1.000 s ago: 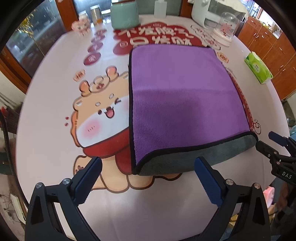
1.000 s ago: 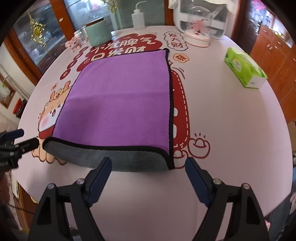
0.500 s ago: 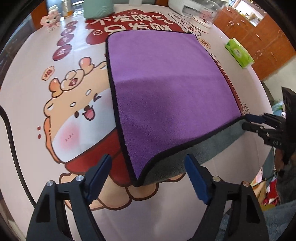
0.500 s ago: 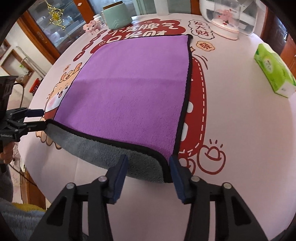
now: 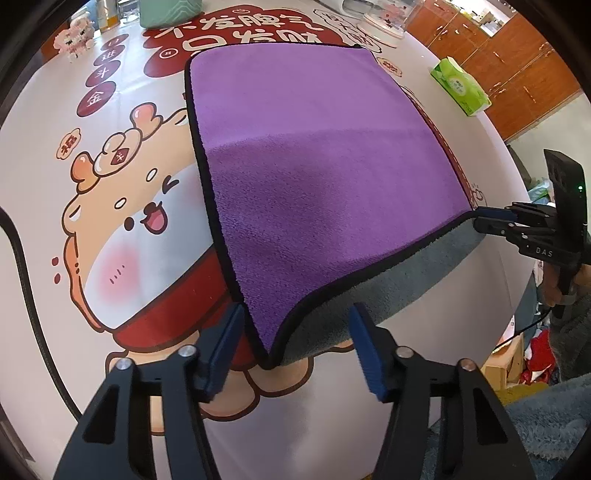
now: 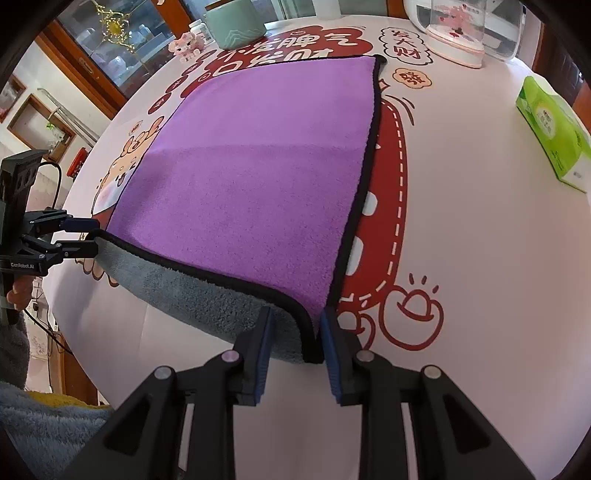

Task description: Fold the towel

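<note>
A purple towel with a black hem and grey underside lies on the round table; it also shows in the right wrist view. Its near edge hangs over the table's front edge. My left gripper is open, its blue fingers on either side of the towel's near left corner. My right gripper has narrowed around the near right corner, pads close to or touching the hem. In the left wrist view the right gripper sits at that corner. In the right wrist view the left gripper sits at the left corner.
The table cover is white with a cartoon and red characters. A green tissue box lies at the right. A teal canister, a small pink figure and a domed appliance stand at the far edge.
Both grippers moved in onto the towel's near corners. The right gripper's fingers closed much narrower around the right corner. The left gripper's fingers narrowed somewhat around the left corner.
</note>
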`<state>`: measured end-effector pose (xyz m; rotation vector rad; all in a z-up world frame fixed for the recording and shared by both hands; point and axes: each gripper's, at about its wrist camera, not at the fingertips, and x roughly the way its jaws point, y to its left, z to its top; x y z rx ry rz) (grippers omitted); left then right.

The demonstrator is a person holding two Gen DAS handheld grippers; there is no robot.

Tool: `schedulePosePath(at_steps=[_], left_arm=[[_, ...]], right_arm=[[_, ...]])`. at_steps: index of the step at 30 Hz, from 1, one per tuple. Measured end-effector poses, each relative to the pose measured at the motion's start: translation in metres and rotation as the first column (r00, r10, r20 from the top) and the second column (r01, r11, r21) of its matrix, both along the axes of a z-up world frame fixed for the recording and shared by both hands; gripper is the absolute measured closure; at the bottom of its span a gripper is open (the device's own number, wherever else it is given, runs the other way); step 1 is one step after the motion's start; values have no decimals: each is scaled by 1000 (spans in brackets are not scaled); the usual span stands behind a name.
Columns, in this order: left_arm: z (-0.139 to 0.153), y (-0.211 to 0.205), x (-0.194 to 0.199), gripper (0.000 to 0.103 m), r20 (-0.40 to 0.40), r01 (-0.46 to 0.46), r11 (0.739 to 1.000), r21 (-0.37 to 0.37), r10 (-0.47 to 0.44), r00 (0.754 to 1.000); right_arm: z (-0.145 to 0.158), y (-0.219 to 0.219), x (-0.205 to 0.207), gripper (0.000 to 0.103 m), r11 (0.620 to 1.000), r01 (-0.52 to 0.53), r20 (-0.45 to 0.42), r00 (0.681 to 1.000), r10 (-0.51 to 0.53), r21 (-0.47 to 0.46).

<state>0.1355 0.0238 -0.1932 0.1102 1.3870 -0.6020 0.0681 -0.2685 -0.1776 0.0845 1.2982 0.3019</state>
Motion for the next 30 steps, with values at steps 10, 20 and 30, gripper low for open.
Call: schedulePosePath(at_steps=[10, 20, 30], left_arm=[[-10, 1, -6, 71, -51, 51, 999, 2, -50, 997], [-10, -2, -10, 93, -28, 35, 998, 45, -34, 999], [5, -7, -20, 96, 48, -14, 995, 97, 10, 999]], right_arm=[[1, 0, -3, 85, 999, -23, -7, 1000, 23, 23], [8, 1, -10, 94, 1000, -13, 30, 999, 13, 5], [22, 9, -21, 98, 999, 4, 88, 996, 0, -38]])
